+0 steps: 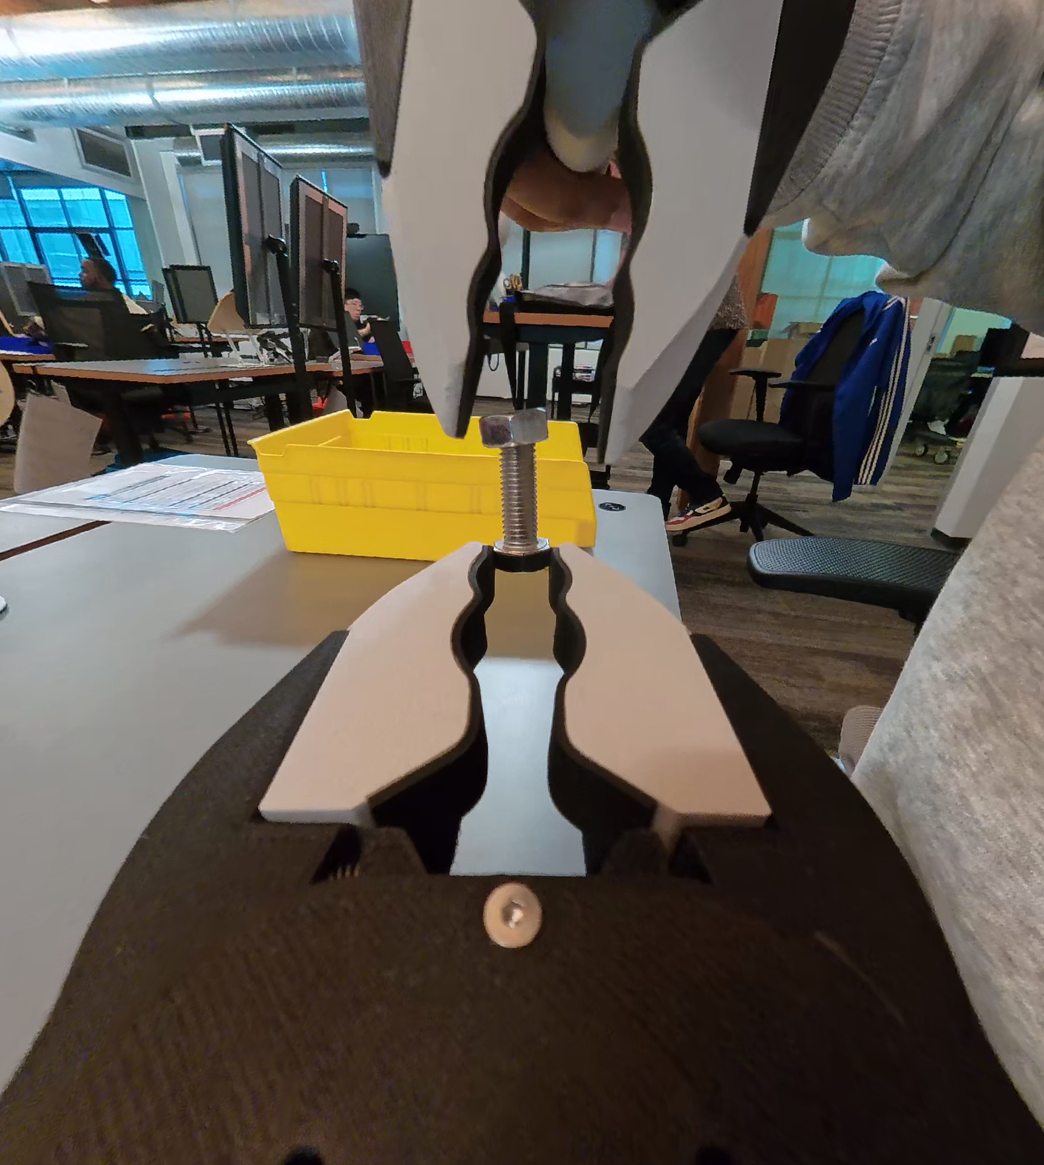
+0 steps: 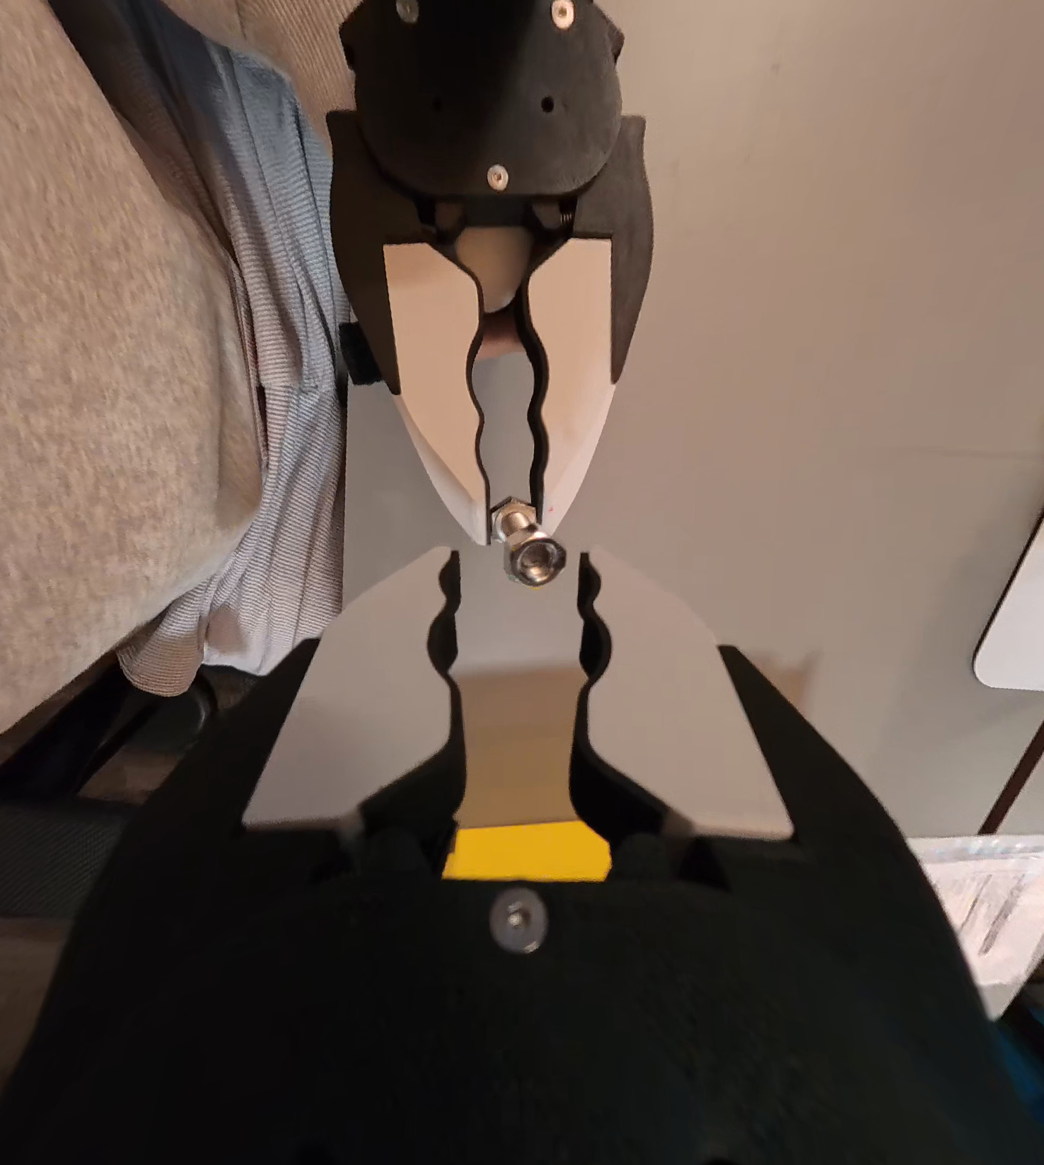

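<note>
Left gripper (image 1: 521,550) clamped on silver nut (image 1: 520,546), steel hex bolt (image 1: 515,479) upright, barely threaded | right gripper (image 1: 532,432) apart over bolt head, not gripping

Left gripper (image 1: 521,555) pinches a nut (image 1: 521,547) with a bolt (image 1: 516,482) standing upright in it.
Right gripper (image 1: 532,435) comes down from above, parted around the bolt head, left fingertip (image 1: 459,416) just beside it, other tip apart. Yellow bin (image 1: 381,498) behind on grey table (image 1: 97,630); paper sheet (image 1: 147,492) left of bin; grey sleeve (image 1: 980,157) at right.
</note>
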The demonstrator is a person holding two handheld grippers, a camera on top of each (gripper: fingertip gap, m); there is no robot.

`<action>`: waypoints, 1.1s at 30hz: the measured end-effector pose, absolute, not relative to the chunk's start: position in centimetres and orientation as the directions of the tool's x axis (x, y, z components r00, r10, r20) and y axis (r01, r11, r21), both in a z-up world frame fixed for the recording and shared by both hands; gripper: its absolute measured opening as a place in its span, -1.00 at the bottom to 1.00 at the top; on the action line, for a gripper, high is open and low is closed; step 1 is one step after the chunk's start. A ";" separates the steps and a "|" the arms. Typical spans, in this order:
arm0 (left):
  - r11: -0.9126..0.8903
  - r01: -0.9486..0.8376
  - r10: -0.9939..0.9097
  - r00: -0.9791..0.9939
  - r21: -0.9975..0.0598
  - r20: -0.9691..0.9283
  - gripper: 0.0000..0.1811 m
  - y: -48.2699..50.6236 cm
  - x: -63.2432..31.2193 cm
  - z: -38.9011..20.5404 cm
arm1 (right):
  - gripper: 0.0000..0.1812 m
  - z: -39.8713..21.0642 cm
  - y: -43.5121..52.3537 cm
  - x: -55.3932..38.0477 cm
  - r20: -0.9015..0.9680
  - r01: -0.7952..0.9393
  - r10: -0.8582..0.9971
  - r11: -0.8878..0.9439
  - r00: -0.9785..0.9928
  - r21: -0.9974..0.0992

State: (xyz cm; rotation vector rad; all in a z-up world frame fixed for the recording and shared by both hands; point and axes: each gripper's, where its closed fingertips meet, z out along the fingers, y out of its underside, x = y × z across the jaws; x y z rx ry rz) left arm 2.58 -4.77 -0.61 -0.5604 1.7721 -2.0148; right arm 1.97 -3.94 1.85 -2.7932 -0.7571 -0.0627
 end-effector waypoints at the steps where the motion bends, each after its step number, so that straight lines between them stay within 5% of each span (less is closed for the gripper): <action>1: -0.125 0.030 -0.542 -0.839 -0.992 0.043 -0.81 -4.6 2.7 -0.5 | -0.60 1.7 -4.0 2.0 0.104 0.500 0.490 -0.838 0.866 -0.216; 21: -0.119 0.029 -0.567 -0.823 -0.993 0.043 -0.81 -4.4 3.1 -0.5 | -0.79 3.2 -4.6 0.6 0.056 0.508 0.513 -0.820 0.857 -0.262; 33: -0.116 0.023 -0.557 -0.829 -0.993 0.045 -0.81 -4.6 3.0 -0.6 | -0.72 2.8 -4.2 0.4 0.087 0.529 0.527 -0.805 0.846 -0.267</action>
